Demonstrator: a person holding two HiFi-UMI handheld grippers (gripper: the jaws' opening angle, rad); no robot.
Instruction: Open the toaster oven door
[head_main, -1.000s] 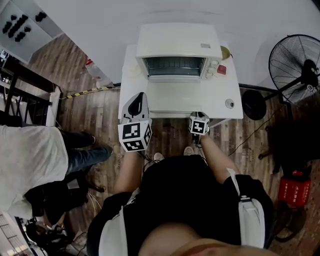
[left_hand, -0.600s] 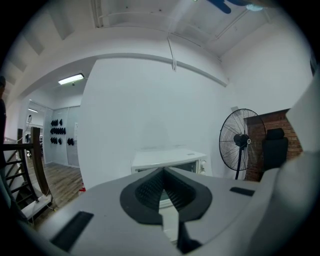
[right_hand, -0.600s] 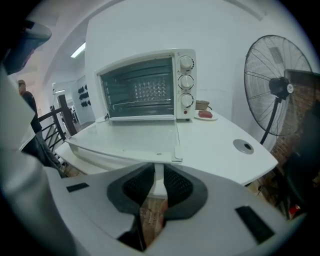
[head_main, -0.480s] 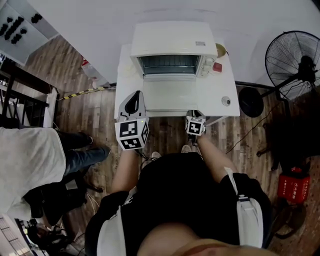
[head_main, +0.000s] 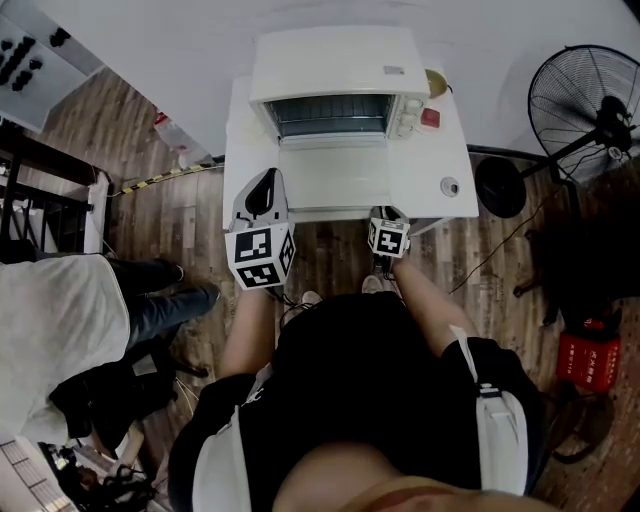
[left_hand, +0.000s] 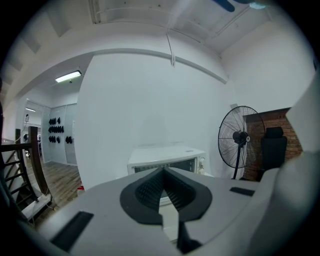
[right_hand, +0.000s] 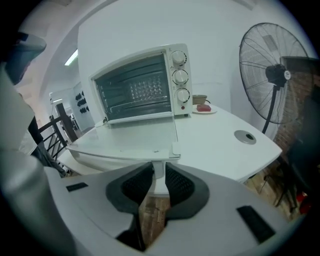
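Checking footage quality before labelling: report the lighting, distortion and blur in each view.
Head view: even, flat light; the white toaster oven and table almost wash out. Left gripper view: strong fisheye, black corners, a bright ceiling light, the left claw soft up close. Right gripper view: fisheye bends the fan and its pole; the corners go black.

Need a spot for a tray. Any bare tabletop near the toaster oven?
Best: bare table between the open door and the round grey disc. Only a narrow strip left of the toaster oven. Crowded: back right corner, dish beside the knobs.
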